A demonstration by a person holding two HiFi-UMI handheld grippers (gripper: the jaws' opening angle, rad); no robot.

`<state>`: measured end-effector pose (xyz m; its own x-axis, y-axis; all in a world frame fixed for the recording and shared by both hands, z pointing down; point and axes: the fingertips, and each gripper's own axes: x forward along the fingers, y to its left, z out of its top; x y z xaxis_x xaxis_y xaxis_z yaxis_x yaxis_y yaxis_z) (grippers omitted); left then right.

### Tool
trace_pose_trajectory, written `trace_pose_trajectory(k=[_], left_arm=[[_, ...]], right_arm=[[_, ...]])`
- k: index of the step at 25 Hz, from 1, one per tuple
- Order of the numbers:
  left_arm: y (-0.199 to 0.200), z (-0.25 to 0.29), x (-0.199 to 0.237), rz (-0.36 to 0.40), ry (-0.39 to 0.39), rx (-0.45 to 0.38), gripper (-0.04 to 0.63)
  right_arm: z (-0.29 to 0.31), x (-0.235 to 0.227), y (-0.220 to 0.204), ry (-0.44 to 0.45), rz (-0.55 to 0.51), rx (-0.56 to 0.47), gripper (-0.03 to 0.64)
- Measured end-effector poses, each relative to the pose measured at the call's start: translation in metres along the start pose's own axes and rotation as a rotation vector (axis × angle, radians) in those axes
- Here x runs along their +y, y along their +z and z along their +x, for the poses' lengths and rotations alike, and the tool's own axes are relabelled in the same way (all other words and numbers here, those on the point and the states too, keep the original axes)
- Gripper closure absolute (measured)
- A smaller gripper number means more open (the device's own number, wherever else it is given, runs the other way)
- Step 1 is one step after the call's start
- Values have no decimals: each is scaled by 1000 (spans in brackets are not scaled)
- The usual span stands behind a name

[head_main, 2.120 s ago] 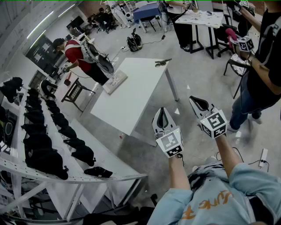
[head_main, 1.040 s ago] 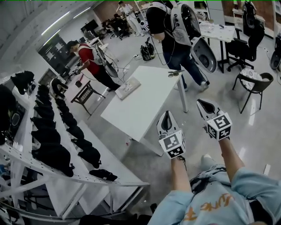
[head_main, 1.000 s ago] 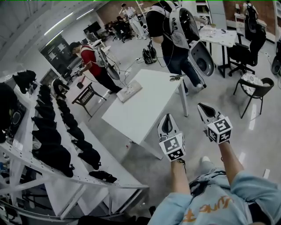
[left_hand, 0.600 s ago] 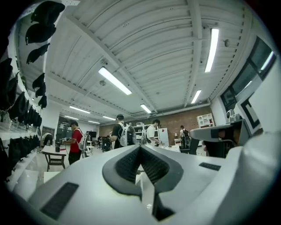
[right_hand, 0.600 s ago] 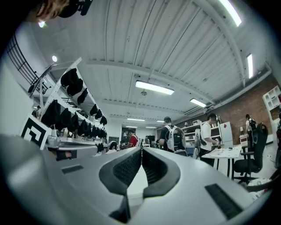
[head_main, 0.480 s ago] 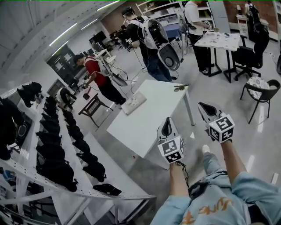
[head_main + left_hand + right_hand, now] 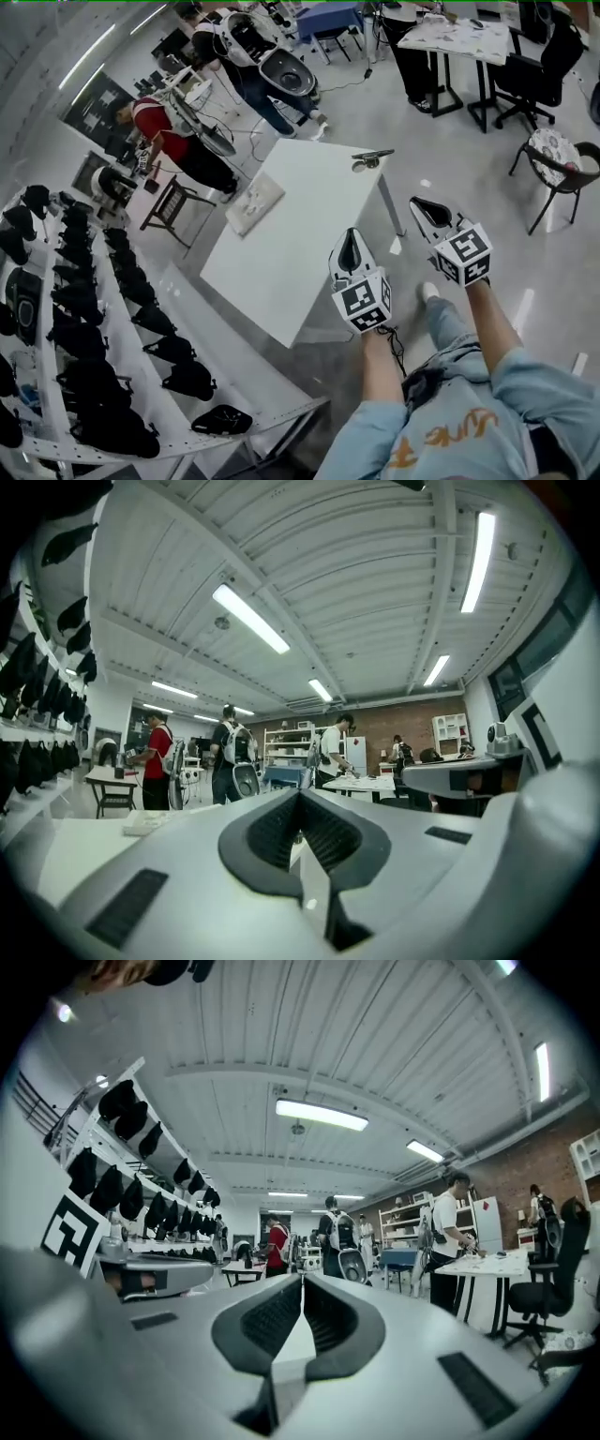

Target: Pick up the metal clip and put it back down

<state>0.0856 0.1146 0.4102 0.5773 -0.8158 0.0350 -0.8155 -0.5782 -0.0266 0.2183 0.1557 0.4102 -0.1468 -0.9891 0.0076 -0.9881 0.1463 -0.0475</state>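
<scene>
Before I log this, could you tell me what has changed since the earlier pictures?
The person has walked closer to the table; the left gripper now shows against its edge, the right gripper beside it. The bystander with a backpack has left the table's far end. Unchanged: both jaws shut and empty; the clip untouched at the far corner.

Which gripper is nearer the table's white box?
Left. The left gripper hovers at the table's edge, right of the box; the right gripper is further right, over floor.
</scene>
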Motion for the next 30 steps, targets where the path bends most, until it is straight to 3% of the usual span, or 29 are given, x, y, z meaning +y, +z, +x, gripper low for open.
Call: trace_pose_trajectory(k=[6, 15, 22, 30], left_arm=[[-27, 84, 2, 11, 12, 107, 587], [-55, 190, 19, 19, 38, 211, 586], [-68, 267, 24, -53, 83, 245, 586], [-99, 296, 32, -135, 124, 292, 586]], right_arm=[[69, -58, -26, -7, 76, 47, 588], [166, -113, -61, 25, 84, 122, 586], [226, -159, -66, 67, 39, 159, 586], [263, -182, -110, 118, 13, 236, 586]])
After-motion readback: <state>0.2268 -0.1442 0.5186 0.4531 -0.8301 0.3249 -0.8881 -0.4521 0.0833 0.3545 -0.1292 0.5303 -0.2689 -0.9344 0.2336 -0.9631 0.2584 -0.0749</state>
